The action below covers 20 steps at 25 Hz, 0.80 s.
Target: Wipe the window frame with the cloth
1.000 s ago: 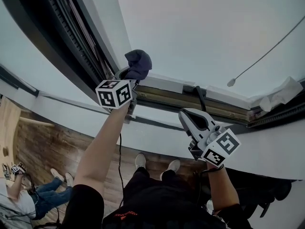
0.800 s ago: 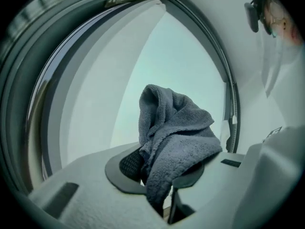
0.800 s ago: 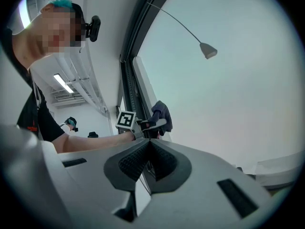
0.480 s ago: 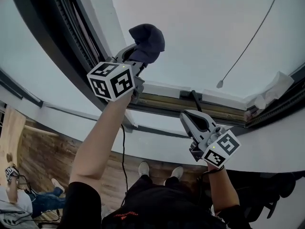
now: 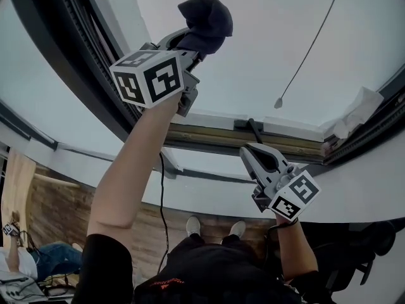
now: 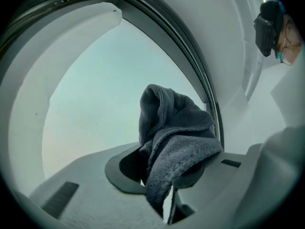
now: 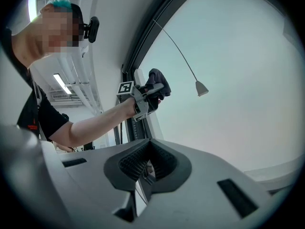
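While the cloth (image 5: pixel 204 19) is clamped in the left gripper (image 6: pixel 164 190) (twelve o'clock, near the window frame (image 5: pixel 88 49)), the right gripper (image 7: pixel 144 171) is seen closed, empty, at four o'clock.

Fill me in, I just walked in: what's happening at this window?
A person holds a claw in each hand. The left claw is shut on a dark cloth, raised high beside the window frame. The right claw, shut and empty, hangs lower, touching nothing.

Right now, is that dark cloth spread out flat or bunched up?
Bunched up. The cloth is a crumpled wad pinched between the jaws of the left gripper, its folds mounding above them.
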{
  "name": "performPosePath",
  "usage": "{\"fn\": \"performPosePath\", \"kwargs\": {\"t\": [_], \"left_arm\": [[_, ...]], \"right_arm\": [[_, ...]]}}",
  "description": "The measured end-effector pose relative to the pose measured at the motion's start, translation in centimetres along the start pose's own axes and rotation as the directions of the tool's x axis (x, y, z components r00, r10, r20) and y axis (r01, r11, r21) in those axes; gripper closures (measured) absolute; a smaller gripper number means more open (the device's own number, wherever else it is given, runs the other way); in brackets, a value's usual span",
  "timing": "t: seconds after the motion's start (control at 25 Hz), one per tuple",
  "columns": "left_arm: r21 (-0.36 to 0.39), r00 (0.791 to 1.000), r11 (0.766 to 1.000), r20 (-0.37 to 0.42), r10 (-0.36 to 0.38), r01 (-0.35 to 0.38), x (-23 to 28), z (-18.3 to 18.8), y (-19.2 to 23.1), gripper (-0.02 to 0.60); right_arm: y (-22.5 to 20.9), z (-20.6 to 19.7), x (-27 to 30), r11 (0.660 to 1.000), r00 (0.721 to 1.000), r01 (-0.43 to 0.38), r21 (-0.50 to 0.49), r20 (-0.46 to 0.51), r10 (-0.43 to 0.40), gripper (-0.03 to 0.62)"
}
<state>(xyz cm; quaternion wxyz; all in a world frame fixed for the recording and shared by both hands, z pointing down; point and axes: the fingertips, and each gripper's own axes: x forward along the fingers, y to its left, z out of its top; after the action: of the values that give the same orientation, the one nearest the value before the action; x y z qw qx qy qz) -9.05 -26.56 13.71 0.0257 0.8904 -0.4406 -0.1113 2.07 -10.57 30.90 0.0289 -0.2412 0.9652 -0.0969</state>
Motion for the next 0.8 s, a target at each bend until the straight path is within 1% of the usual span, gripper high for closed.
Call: {"fn": "performPosePath", "kwargs": {"t": [0.16, 0.32, 0.4, 0.56, 0.8], "left_arm": [[-0.010, 1.000, 1.000, 0.000, -0.018, 0.018, 0.6, 0.6, -0.6, 0.488], [-0.036, 0.999, 0.999, 0.002, -0.036, 0.036, 0.5, 0.2, -0.5, 0.488], [-0.040, 0.999, 0.999, -0.010, -0.035, 0.035, 0.7, -0.3, -0.4, 0.488], [-0.068, 0.999, 0.997, -0.041, -0.037, 0.034, 1.4, -2.3, -0.1, 0.489], [-0.113, 0.996, 0.993, -0.086, -0.035, 0.025, 1.6, -6.6, 0.1, 0.489]], "right_arm": [[0.1, 0.0, -0.4, 1.000, 1.000, 0.016, -0.002, 0.005, -0.016, 0.591], [0.2, 0.1, -0.5, 0.999, 0.999, 0.034, 0.000, 0.003, -0.034, 0.591], [0.1, 0.2, -0.4, 0.999, 0.999, 0.038, 0.004, 0.003, -0.038, 0.591], [-0.4, 0.2, -0.3, 0.999, 0.999, 0.041, 0.010, 0.003, -0.041, 0.591], [-1.0, -0.8, -0.9, 0.999, 0.999, 0.047, 0.017, -0.009, -0.047, 0.591]]}}
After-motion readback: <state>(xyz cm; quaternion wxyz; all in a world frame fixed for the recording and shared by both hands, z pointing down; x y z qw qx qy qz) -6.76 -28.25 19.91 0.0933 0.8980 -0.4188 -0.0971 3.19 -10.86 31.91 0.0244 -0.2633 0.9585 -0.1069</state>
